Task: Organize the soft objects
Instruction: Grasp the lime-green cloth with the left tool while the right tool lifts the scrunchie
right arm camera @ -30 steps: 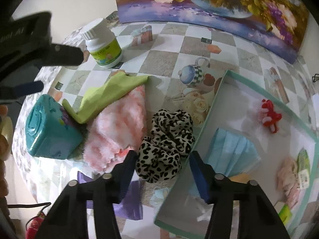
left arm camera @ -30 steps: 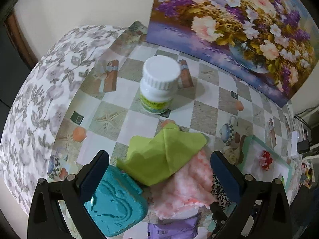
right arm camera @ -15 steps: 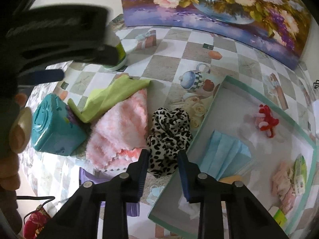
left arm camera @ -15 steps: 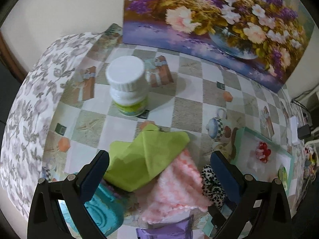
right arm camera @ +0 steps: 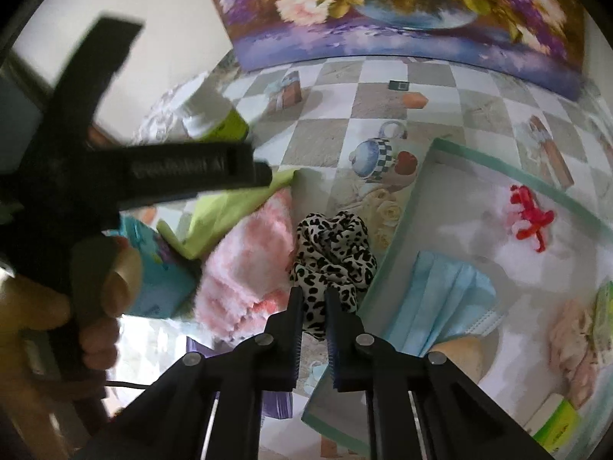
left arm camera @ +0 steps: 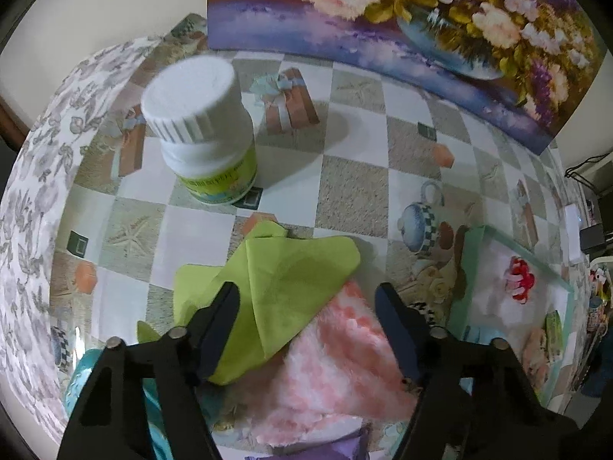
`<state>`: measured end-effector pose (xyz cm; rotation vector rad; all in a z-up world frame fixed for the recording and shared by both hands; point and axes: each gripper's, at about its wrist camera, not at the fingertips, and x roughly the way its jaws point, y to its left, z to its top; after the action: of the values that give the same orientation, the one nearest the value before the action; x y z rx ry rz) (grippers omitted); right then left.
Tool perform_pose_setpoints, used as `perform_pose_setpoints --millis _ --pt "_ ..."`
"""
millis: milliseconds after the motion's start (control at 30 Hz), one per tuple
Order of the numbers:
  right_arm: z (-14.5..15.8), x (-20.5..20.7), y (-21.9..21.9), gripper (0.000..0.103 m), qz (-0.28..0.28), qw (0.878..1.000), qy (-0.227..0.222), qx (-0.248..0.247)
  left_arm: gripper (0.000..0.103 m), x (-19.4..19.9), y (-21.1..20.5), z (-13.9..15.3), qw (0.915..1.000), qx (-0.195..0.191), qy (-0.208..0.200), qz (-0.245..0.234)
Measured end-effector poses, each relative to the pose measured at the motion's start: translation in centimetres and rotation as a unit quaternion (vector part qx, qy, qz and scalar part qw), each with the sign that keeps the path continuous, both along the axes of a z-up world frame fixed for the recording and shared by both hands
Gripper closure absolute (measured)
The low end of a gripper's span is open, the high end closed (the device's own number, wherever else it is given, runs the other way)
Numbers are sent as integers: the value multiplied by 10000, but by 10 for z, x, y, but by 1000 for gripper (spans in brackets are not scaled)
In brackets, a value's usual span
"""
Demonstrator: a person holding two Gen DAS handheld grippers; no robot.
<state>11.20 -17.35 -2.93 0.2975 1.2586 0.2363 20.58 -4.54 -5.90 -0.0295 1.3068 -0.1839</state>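
- The right gripper (right arm camera: 311, 306) has its jaws drawn nearly together, pinching the near edge of the leopard-print scrunchie (right arm camera: 333, 249) between them.
- The scrunchie lies on the checked surface (right arm camera: 367, 103), just beside the left wall of the mint-rimmed tray (right arm camera: 398, 230) and touching the pink fluffy cloth (right arm camera: 249, 260) on its other side.
- The left gripper (left arm camera: 306, 306) hangs above the cloths with its jaws spread wide and nothing between them; whether the fingertips touch the fabric cannot be told.
- A green cloth (left arm camera: 283, 287) lies folded partly over the pink fluffy cloth (left arm camera: 337, 364), and a teal box (right arm camera: 153, 260) sits against their left side.
- Inside the tray rest a light blue face mask (right arm camera: 444, 299) and a red-and-white hair tie (right arm camera: 530, 216).
- A white-capped bottle (left arm camera: 203, 130) with a green label stands upright beyond the cloths.
- A flower painting (left arm camera: 421, 19) leans against the wall at the back of the surface.
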Motion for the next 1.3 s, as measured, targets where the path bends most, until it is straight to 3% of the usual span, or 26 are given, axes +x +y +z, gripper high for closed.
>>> perform_pose_setpoints --millis 200,367,533,667,933,1300 --pt "-1 3 -9 92 -151 9997 30 165 45 4 -1 -17 9998 107 148 -10" --pt "-2 3 -9 92 -115 9998 60 148 63 4 -2 -28 9996 167 225 -55" --pt "-2 3 -11 92 -155 9997 75 180 87 4 5 -25 9998 34 172 44" --pt "-1 3 -11 92 -161 9997 80 165 95 6 19 -23 9995 -149 176 215" --pt "1 3 -12 92 -173 9996 87 201 99 6 36 -16 9986 -253 51 463" --pt "18 -1 -13 93 -194 9987 -122 460 100 0 41 33 9959 -363 -524 636"
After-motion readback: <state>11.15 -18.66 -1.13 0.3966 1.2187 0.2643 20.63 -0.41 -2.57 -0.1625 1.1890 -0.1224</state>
